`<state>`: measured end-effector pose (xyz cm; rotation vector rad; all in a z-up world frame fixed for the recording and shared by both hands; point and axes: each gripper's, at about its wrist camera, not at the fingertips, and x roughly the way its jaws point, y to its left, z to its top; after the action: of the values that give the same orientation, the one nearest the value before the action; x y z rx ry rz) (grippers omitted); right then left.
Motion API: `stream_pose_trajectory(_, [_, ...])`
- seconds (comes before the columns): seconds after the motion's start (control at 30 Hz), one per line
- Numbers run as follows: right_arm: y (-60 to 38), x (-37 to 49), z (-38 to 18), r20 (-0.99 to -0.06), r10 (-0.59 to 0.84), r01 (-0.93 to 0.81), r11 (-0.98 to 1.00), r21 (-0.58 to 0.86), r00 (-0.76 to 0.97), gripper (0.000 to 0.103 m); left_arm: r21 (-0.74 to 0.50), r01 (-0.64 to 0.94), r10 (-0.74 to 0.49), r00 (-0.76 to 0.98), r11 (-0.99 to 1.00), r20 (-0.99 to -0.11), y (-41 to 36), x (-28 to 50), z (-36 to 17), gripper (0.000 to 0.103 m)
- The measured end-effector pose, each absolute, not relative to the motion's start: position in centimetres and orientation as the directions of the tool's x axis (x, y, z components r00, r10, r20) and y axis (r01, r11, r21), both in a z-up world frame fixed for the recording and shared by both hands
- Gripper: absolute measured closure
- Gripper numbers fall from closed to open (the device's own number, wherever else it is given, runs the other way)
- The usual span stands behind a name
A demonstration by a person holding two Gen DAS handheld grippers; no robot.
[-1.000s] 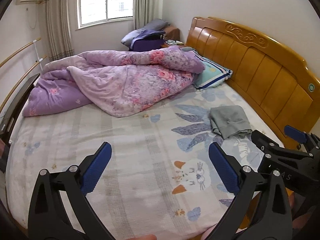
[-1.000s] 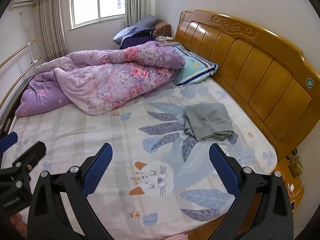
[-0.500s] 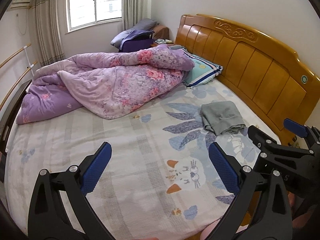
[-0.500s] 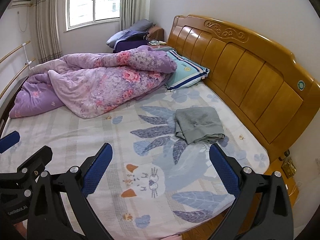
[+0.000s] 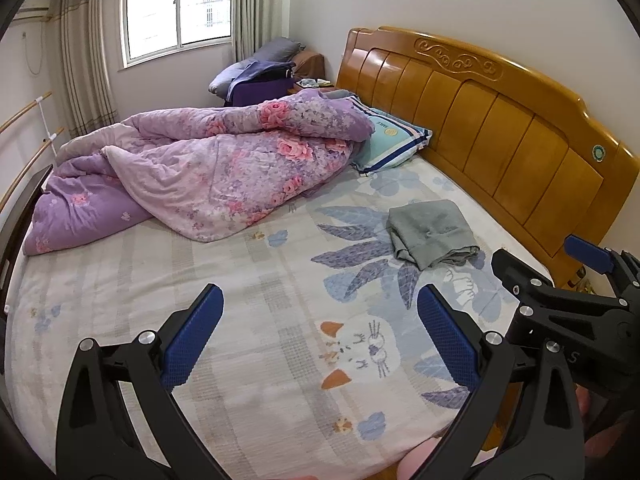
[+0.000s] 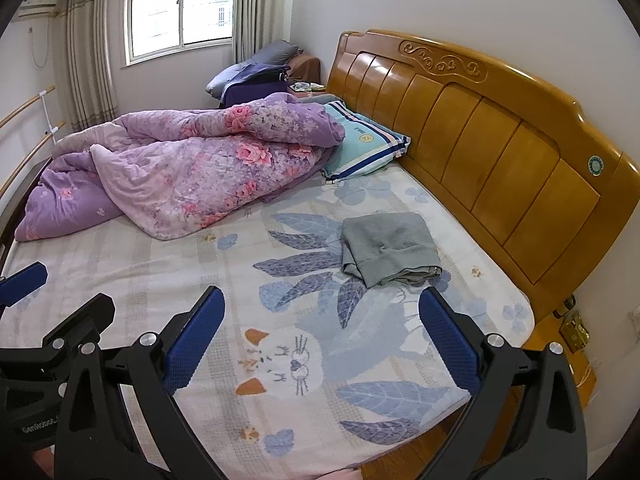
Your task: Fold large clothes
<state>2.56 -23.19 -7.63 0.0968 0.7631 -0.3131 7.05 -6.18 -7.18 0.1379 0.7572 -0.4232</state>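
Both my grippers hang over the near edge of the bed (image 5: pixel 120 280) with their jaws spread wide and nothing between the blue pads; my left gripper (image 5: pixel 320 332) and my right gripper (image 6: pixel 320 332) sit side by side, each showing at the edge of the other's view. The task's thing, a grey garment (image 6: pixel 386 248), lies ahead of my right jaws and a little to their right, well apart from the pads, on the patterned sheet near the wooden headboard (image 6: pixel 500 152); from my left jaws it sits further off to the right (image 5: pixel 432 236). It already lies as a compact, roughly squared bundle with stacked layers showing along its near edge, so it looks folded at least once. That fits two readings: a garment folded down and let go, with my jaws drawn off it, or a bundled garment waiting to be opened out and folded properly. I cannot settle which from here, so I judge only that no cloth is in hand and neither gripper is at work on it. If it does need more handling, either gripper would have to travel forward and to the right and drop low enough for a pad to slide under an edge of soft, slack cloth. The purple floral quilt (image 5: pixel 224 176) heaped ahead to the left and the striped pillow (image 6: pixel 364 148) lie clear of that path.
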Motion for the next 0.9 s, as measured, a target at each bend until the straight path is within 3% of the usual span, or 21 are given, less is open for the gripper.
stream_pose_trajectory(0.9, [-23.9, 3.7, -7.7, -0.701, -0.217, 0.291, 0.957, -0.014, 0.679, 0.009, -0.061, 0.422, -0.343, 0.637, 0.905, -0.690, -6.4, 7.7, -7.2, 0.005])
